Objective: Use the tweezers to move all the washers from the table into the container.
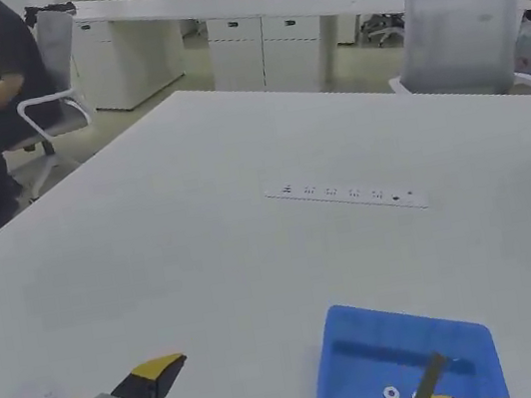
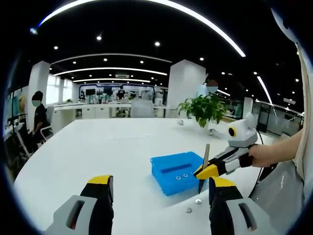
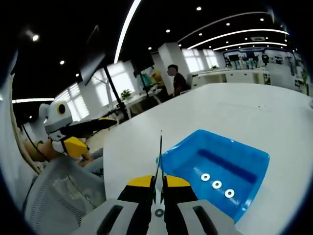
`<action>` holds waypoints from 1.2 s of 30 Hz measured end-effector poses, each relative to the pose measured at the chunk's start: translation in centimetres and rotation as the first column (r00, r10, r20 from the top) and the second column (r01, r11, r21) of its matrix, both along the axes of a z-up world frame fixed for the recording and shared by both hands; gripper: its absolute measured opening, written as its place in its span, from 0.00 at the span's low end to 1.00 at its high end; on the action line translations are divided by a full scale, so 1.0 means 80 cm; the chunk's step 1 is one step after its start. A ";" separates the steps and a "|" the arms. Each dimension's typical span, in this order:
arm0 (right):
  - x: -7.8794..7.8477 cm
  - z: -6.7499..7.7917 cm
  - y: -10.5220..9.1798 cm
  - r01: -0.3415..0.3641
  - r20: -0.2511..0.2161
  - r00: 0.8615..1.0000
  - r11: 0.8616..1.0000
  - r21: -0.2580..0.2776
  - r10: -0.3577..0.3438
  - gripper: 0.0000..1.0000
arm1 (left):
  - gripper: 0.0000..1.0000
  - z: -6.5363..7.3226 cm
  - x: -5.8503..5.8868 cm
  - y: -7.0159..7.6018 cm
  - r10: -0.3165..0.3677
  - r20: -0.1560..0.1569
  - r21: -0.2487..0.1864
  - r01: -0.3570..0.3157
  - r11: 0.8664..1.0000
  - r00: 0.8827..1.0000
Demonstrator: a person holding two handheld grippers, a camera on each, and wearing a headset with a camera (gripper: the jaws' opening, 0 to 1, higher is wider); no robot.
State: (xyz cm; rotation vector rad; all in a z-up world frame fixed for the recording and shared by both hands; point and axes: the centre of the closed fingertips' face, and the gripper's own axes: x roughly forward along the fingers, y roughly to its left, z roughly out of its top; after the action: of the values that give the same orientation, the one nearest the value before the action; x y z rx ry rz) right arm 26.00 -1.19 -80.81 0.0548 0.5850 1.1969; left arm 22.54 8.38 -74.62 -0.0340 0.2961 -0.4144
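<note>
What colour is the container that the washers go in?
Blue; the container shows best in the right gripper view.

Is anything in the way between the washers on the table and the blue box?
Nothing visible. The washers lie on bare table right beside the blue box; only its low wall has to be cleared.

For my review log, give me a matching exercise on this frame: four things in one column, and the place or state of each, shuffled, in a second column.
Things:
1. tweezers
2. three washers
3. left gripper
4. two loose washers

Place or state:
A. open, holding nothing
B. on the table, outside the blue container
C. clamped in the right gripper
D. lying inside the blue container

Pairs: 1-C; 2-D; 3-A; 4-B.
</note>
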 end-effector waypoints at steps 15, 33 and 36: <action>-0.013 -0.023 -0.002 -0.004 -0.034 0.999 1.000 -0.027 0.003 0.04 | 0.81 0.002 0.001 0.002 0.006 0.003 -0.003 -0.006 1.000 1.000; -0.020 -0.032 0.005 -0.050 -0.010 0.999 0.997 -0.066 0.050 0.04 | 0.81 0.002 0.001 0.003 0.009 0.005 -0.003 -0.009 1.000 1.000; -0.028 -0.031 0.009 -0.088 0.025 0.996 0.992 -0.093 0.090 0.04 | 0.81 0.002 0.001 0.003 0.008 0.003 0.001 -0.008 1.000 1.000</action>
State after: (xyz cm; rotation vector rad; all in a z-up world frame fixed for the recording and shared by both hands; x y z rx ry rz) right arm 23.77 -0.49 -83.28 -0.0670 0.6210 1.2537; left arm 22.64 8.62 -74.49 -0.0341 0.2931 -0.4062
